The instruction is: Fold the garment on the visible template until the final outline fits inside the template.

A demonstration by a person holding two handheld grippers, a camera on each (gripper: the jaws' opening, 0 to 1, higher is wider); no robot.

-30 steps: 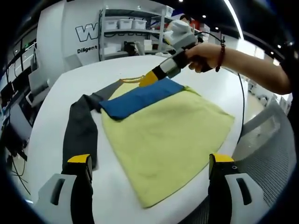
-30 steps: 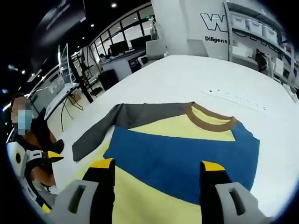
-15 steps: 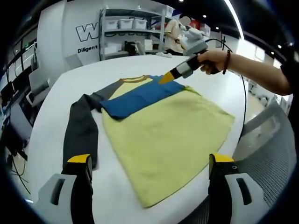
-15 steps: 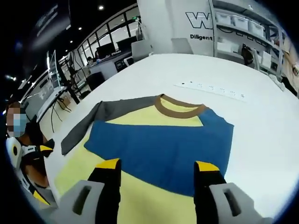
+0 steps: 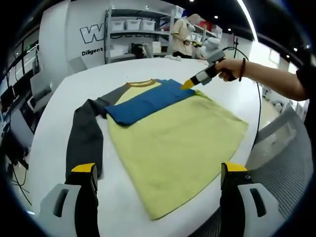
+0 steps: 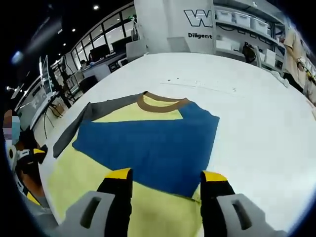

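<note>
One shirt (image 5: 173, 148) is being shown lying flat on one white table (image 5: 64, 94), just ahead of the left gripper (image 5: 158, 170), whose two yellow-tipped jaws are being held wide apart with nothing between them. The yellow body of the shirt is being seen closest to those jaws, with its hem near the table edge. One blue sleeve (image 5: 148, 103) is lying folded across the chest, beyond the yellow body. One grey sleeve (image 5: 85, 133) is being left stretched out flat, ahead of the left jaw and to its side. One brown collar (image 5: 142, 83) is lying at the far end of the shirt.

The right gripper (image 5: 189, 84) is being held by one hand (image 5: 229, 66) at the far right of the shirt, its yellow tips just above the corner of the blue sleeve; whether cloth is being touched cannot be told from here. In the right gripper view, the right gripper's (image 6: 160, 177) two jaws are being held spread, over the near edge of the blue sleeve (image 6: 148, 143), with nothing being gripped. The collar (image 6: 160, 102) is lying straight ahead of these jaws, and the grey sleeve (image 6: 74, 126) is trailing off ahead and to the left. No template outline can be made out on the table (image 6: 256, 123).
</note>
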